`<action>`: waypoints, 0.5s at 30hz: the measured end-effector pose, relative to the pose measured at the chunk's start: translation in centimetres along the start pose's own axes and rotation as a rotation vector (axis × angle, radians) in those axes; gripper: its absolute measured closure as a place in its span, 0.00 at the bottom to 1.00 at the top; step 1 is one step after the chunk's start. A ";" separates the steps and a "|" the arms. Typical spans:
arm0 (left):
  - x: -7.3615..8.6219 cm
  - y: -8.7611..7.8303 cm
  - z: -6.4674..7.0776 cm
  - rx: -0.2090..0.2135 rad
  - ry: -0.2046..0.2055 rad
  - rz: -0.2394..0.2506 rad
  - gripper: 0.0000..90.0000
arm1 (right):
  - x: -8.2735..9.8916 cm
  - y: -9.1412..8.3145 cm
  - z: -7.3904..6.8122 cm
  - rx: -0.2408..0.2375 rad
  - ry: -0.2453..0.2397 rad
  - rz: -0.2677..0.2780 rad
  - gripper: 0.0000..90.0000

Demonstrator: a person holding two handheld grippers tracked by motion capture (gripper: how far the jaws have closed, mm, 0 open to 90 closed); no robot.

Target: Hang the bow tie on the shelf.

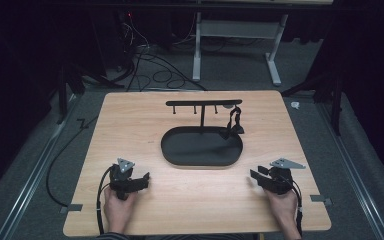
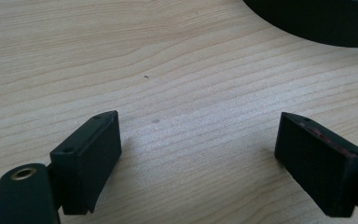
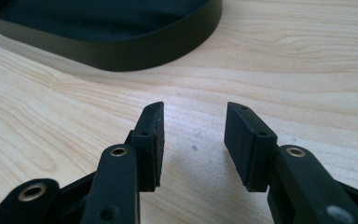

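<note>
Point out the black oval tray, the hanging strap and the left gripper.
black oval tray (image 1: 172, 150): high view, bare floor.
hanging strap (image 1: 235, 120): high view, mid-length.
left gripper (image 2: 198, 144): left gripper view, midway between fingertips.

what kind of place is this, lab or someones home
Most likely a lab or recording studio, not a home: a bare wooden table ringed by dark curtains, loose cables across grey carpet, and a person holding a left gripper and right gripper.

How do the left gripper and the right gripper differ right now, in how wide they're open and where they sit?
The left gripper stands with its jaws spread wide; the right gripper has a narrower gap. The left gripper sits near the black tray's left end, the right gripper off its right end. Both are empty, low over the wooden table, each held in a hand.
</note>
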State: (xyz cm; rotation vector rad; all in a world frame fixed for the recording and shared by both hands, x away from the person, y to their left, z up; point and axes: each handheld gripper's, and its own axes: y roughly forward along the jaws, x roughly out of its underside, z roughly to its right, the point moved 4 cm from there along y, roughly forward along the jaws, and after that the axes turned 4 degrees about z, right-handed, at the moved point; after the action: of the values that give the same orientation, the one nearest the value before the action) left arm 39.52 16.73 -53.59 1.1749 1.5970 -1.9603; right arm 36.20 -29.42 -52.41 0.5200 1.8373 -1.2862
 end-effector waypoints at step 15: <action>0.0 0.0 0.0 0.000 0.000 0.000 0.17 | 0.1 0.5 -0.3 0.040 -0.054 -0.040 0.60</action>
State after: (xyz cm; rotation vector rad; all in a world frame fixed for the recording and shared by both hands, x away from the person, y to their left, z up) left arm 39.51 16.72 -53.59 1.1748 1.5970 -1.9605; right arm 36.39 -28.92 -52.79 0.4676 1.7885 -1.3532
